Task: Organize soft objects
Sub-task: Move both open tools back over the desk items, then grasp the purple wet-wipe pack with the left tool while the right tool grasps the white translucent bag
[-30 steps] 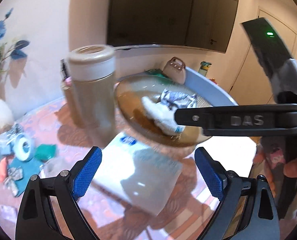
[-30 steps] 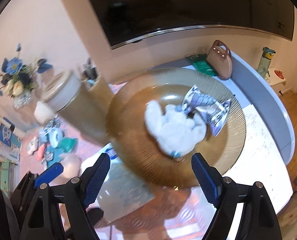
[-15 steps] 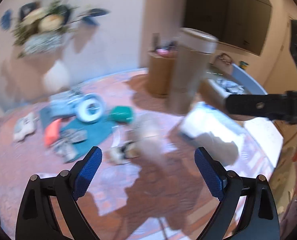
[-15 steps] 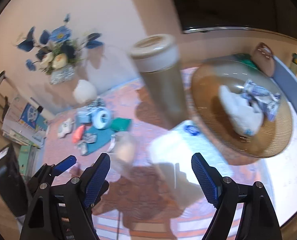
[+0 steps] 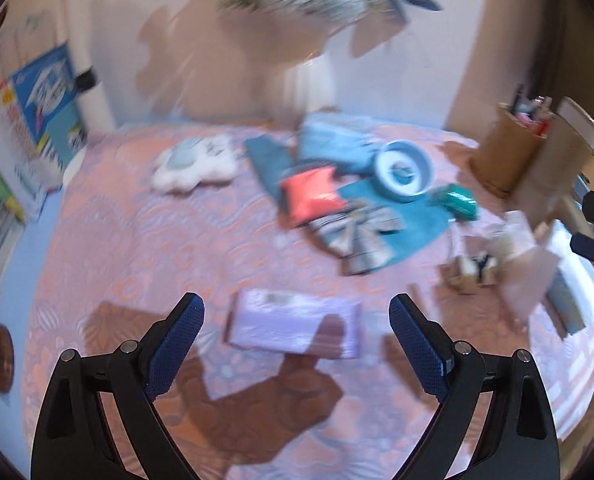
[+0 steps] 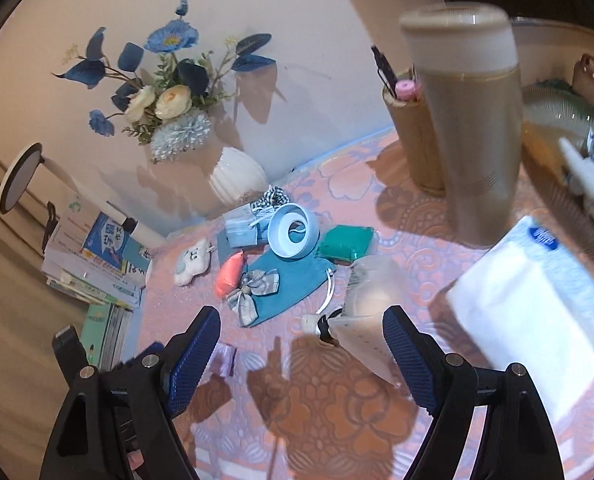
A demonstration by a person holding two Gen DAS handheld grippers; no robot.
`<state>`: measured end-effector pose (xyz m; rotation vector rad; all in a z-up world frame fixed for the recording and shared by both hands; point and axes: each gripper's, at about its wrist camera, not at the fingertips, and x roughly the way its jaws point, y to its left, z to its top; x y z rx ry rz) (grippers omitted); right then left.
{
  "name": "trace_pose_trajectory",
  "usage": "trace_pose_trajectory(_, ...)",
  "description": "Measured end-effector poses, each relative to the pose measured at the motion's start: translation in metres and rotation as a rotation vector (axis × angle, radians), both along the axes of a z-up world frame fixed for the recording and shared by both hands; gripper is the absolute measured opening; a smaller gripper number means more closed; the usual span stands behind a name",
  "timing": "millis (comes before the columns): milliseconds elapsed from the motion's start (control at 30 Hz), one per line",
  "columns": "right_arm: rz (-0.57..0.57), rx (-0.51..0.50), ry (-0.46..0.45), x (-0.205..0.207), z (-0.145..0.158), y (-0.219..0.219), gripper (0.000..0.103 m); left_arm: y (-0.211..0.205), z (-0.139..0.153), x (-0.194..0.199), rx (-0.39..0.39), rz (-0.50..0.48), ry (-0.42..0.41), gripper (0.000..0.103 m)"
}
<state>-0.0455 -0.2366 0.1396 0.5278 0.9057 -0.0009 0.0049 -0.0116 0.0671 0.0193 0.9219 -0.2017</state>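
While both grippers, left (image 5: 297,344) and right (image 6: 301,356), hang wide open and empty, the step is choosing a soft item; the cloud toy (image 5: 195,164), bow (image 5: 353,236) and red pouch (image 5: 311,196) lie at twelve o'clock, needing a lowered, centred grasp

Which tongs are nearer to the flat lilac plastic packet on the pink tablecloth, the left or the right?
Left. The left tongs hang open right above the flat lilac plastic packet, which lies between their tips. The right tongs are off to its side, with the packet beyond their left finger.
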Motion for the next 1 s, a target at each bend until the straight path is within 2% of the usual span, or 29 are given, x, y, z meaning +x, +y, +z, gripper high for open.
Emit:
trace_pose_trajectory(133, -0.077, -0.020, -0.001, 0.004, -0.019, -0.001, 0.082, 0.013, -0.016, 0.002, -0.030, 0.006, 0.011, 0.094)
trace_pose_trajectory(300, -0.182, -0.036, -0.014, 0.004, -0.040, -0.003, 0.082, 0.006, -0.032, 0.003, -0.021, -0.042, 0.021, 0.094)
trace_pose_trajectory(367, -0.193, -0.044, -0.008, 0.006, -0.048, -0.004, 0.082, 0.002, -0.040, 0.006, 0.001, -0.052, 0.035, 0.094)
trace_pose_trajectory(433, -0.199, -0.067, -0.004, 0.008, -0.055, -0.003, 0.082, 0.003, -0.045, 0.006, -0.013, -0.061, 0.037, 0.094)
trace_pose_trajectory(667, -0.193, -0.132, -0.026, 0.015, -0.082, 0.004, 0.082, 0.000, -0.050, 0.002, 0.006, -0.067, -0.012, 0.098)
trace_pose_trajectory(733, -0.202, -0.117, -0.044, 0.015, -0.091, 0.001, 0.082, -0.001, -0.051, 0.001, 0.016, -0.064, -0.016, 0.099)
trace_pose_trajectory(800, -0.204, -0.113, -0.116, 0.010, -0.095, -0.002, 0.082, -0.001, -0.051, 0.001, 0.021, -0.059, -0.018, 0.099)
trace_pose_trajectory(933, -0.210, -0.057, -0.142, 0.007, -0.097, -0.010, 0.083, -0.003, -0.046, -0.005, 0.037, -0.052, -0.061, 0.099)
trace_pose_trajectory(1000, -0.211, -0.045, -0.151, 0.006, -0.097, -0.011, 0.083, -0.003, -0.042, -0.009, 0.021, -0.068, -0.093, 0.099)
